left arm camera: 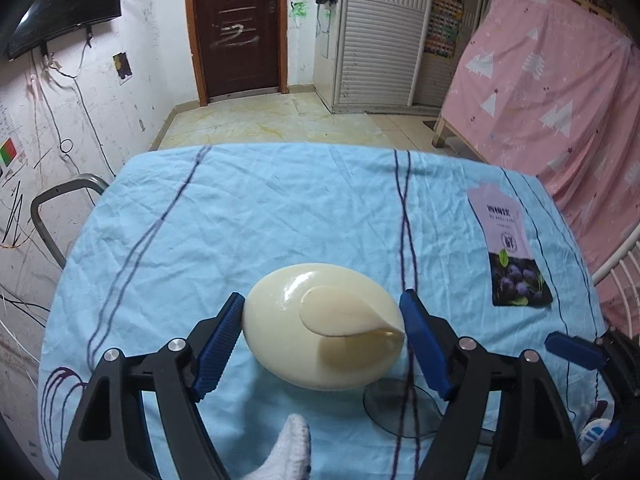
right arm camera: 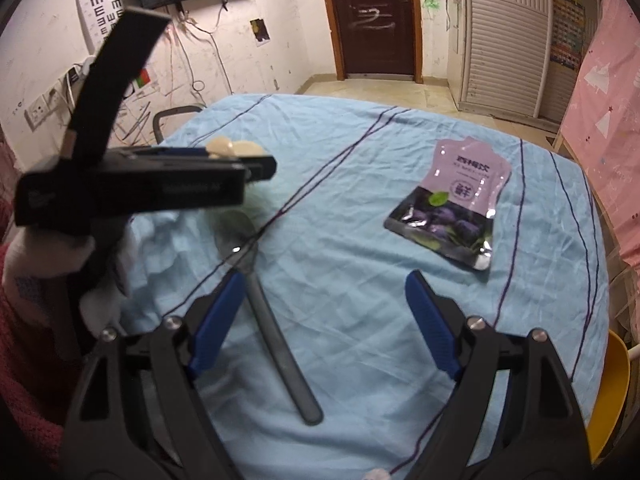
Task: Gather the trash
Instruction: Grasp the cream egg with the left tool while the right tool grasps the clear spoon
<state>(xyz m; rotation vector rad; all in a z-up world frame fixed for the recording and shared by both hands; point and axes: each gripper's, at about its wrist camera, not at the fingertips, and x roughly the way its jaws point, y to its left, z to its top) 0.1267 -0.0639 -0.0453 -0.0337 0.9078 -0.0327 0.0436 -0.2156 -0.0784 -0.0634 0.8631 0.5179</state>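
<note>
Blue tablecloth; left claw pinching cream egg-shaped container, right claw spread, spoon blurred.

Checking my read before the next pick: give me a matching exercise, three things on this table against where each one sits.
1 cream egg-shaped container
2 purple pouch
3 metal spoon

A flat on the blue cloth, apart from both grippers
B between the left gripper's pads
C below the open right gripper

Pairs: 1-B, 2-A, 3-C
</note>
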